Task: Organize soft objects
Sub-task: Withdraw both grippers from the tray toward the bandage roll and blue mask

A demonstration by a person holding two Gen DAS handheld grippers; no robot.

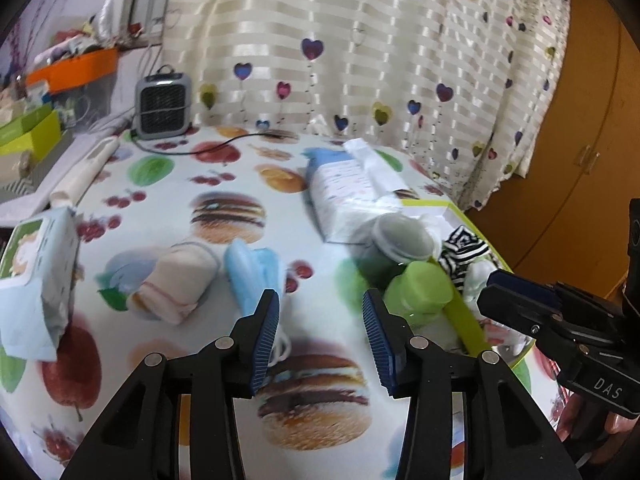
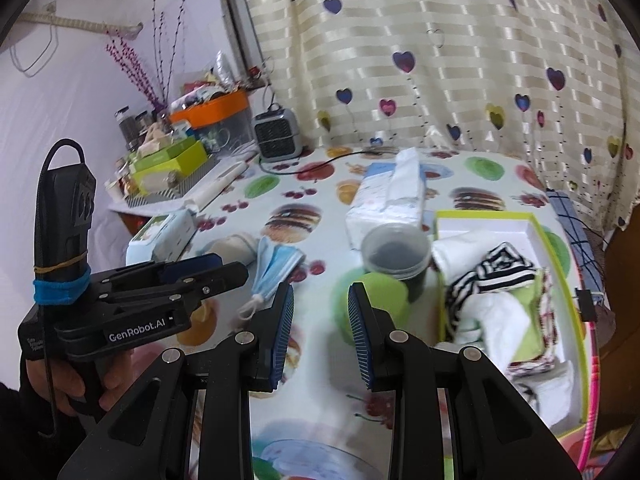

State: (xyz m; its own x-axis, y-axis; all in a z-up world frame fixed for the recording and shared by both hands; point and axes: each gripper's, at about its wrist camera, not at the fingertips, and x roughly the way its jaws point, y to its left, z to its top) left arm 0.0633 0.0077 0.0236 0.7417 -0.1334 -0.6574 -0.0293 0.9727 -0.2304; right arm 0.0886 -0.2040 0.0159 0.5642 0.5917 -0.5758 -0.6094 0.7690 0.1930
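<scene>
A blue face mask (image 1: pixel 252 276) lies on the fruit-print tablecloth just ahead of my left gripper (image 1: pixel 322 336), whose jaws stand open with nothing between them. A rolled beige cloth (image 1: pixel 176 284) rests left of the mask. In the right wrist view the mask (image 2: pixel 276 268) and the roll (image 2: pixel 236 246) lie ahead to the left. My right gripper (image 2: pixel 320 332) is open and empty above the table. To its right, a green-rimmed box (image 2: pixel 560 256) holds a striped cloth (image 2: pixel 496 268) and white cloths. The left gripper (image 2: pixel 224 268) shows side-on at the left, in a hand.
A dark plastic cup (image 2: pixel 396 252) and a green lid (image 2: pixel 372 300) stand beside the box. Behind them lies a tissue pack (image 2: pixel 384 200). Another tissue packet (image 1: pixel 36 272) lies at the left. A small grey heater (image 1: pixel 162 106) and its cord sit at the back, by a heart-print curtain.
</scene>
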